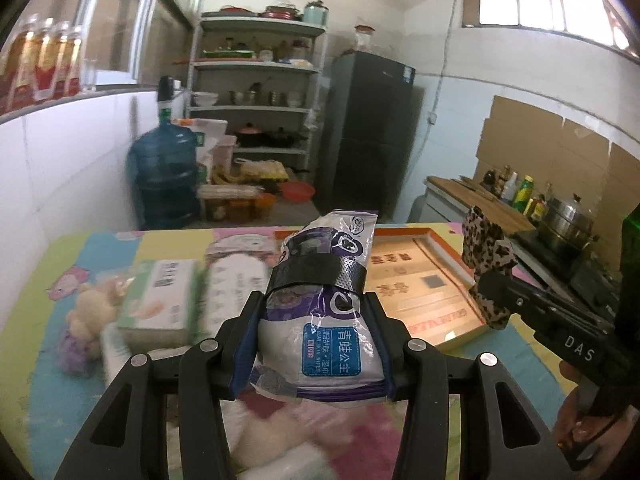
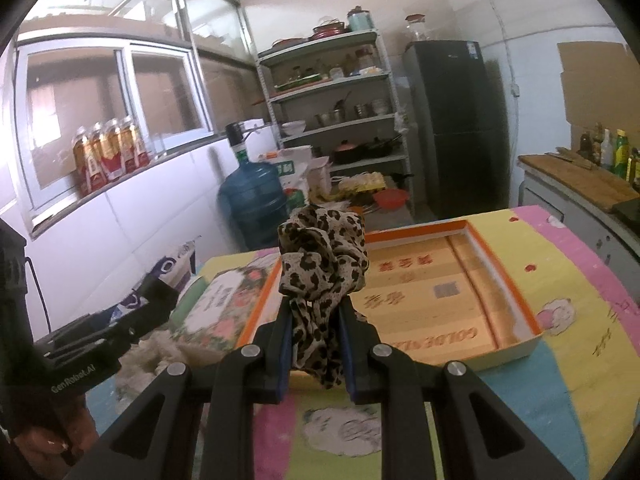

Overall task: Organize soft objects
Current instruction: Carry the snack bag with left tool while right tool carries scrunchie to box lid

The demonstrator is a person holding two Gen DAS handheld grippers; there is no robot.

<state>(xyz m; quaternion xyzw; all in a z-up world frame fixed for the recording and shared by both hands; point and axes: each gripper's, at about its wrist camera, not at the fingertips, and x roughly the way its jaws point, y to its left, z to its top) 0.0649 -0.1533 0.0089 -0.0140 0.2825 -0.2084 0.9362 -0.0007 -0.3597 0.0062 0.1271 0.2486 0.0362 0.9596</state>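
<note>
A pack of wet wipes [image 1: 320, 312] rides upright above the table, pinched between the pads of the left gripper [image 1: 316, 276]. To its right, a leopard-print cloth [image 2: 322, 264] bunches up from the right gripper [image 2: 316, 308], whose jaws are pressed together on the fabric. Both hang over a table under a pastel cartoon cover [image 2: 560, 360], near an orange-rimmed cardboard tray [image 2: 440, 292]. Left of the tray lie a green tissue box [image 1: 160, 304] and a cream plush toy [image 1: 90, 312]. Behind stand a blue water jug [image 1: 164, 172] and metal shelving [image 1: 256, 92].
</note>
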